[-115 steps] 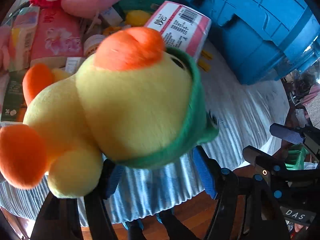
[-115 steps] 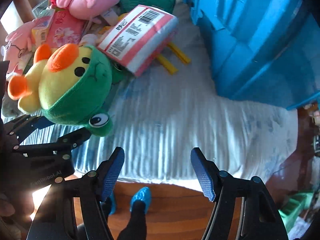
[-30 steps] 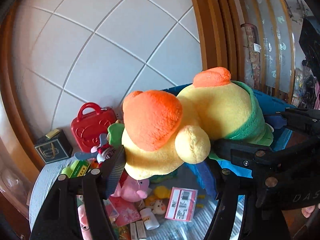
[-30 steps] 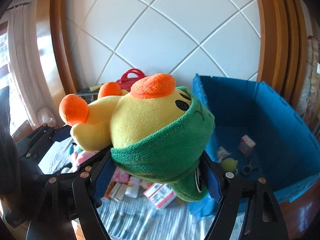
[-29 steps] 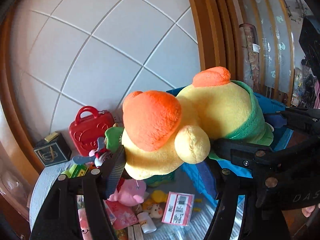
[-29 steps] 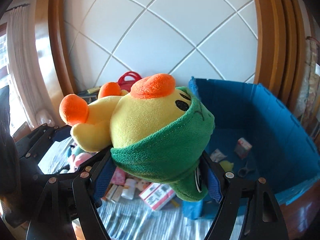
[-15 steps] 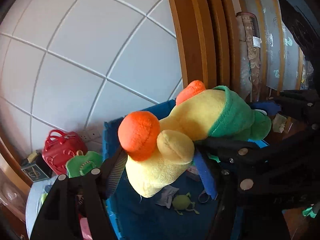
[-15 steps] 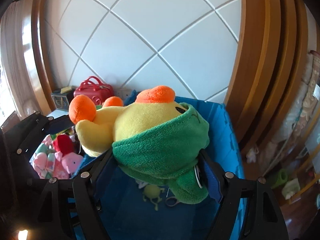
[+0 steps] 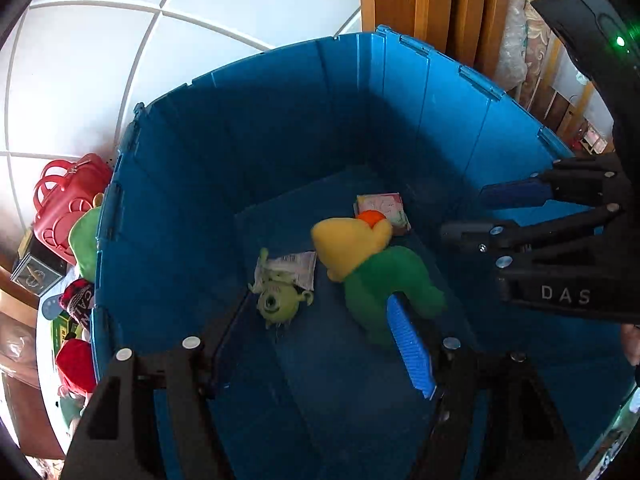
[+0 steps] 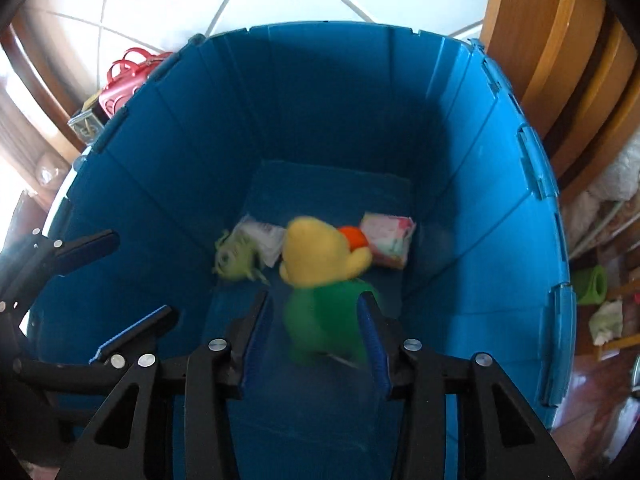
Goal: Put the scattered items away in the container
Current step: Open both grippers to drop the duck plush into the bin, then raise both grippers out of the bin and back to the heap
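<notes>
Plush duck (image 10: 316,256) lies loose in blue bin (image 10: 460,160); both grippers (image 9: 316,356) (image 10: 316,340) empty — right closing — lingering jaws could snag it.

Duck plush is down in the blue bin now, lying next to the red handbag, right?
Not quite. The duck plush is in the blue bin, but it lies beside the green one-eyed monster toy. The red handbag sits outside the bin, as the left wrist view shows.
</notes>
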Demonstrator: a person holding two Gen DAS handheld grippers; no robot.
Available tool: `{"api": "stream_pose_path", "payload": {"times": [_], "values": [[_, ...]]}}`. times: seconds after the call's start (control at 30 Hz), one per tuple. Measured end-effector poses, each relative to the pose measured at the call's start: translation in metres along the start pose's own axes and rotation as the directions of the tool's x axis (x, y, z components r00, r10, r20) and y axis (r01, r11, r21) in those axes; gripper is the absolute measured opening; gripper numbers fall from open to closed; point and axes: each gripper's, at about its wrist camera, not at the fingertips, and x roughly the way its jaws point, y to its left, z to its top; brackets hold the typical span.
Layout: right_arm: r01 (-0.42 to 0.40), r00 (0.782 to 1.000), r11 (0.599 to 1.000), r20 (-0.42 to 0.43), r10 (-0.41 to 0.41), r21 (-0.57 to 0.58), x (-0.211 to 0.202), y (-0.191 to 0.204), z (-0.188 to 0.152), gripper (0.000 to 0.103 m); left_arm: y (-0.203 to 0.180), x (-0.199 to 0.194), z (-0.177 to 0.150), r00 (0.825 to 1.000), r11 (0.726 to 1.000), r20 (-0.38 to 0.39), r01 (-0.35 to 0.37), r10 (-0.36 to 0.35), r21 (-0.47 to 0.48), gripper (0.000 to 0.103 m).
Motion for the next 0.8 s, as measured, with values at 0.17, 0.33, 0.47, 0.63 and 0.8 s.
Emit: {"api": "stream_pose_path", "payload": {"times": [0.17,0.33,0.47,0.63,0.8], "values": [[0.045,0.999,0.998,-0.004,-0.046,-0.047,-0.017,0.006,-0.017,0.091,-0.005,-0.016,-0.014,1.0,1.0,-0.022,-0.018,0.018,0.003,0.076],[0.052,0.999,0.996,0.007,-0.052,-0.067,-0.034,0.007,-0.038,0.103,0.002,-0.041,-0.034,1.0,0.999,-0.001,0.026,-0.026,-0.036,0.078],[0.05,0.999,0.997,0.017,-0.049,-0.065,-0.044,0.004,-0.06,0.102,0.004,-0.065,-0.051,0.998,0.998,0.049,0.046,-0.044,-0.047,0.079],[0.04,0.998,0.996,0.054,-0.036,-0.084,-0.052,0.007,-0.086,0.103,0.002,-0.09,-0.075,0.992,0.996,0.112,0.057,-0.05,-0.063,0.079],[0.007,0.995,0.992,0.101,0.006,-0.127,-0.058,0.024,-0.112,0.103,-0.002,-0.106,-0.104,0.982,0.993,0.186,0.053,-0.033,-0.102,0.079]]}}
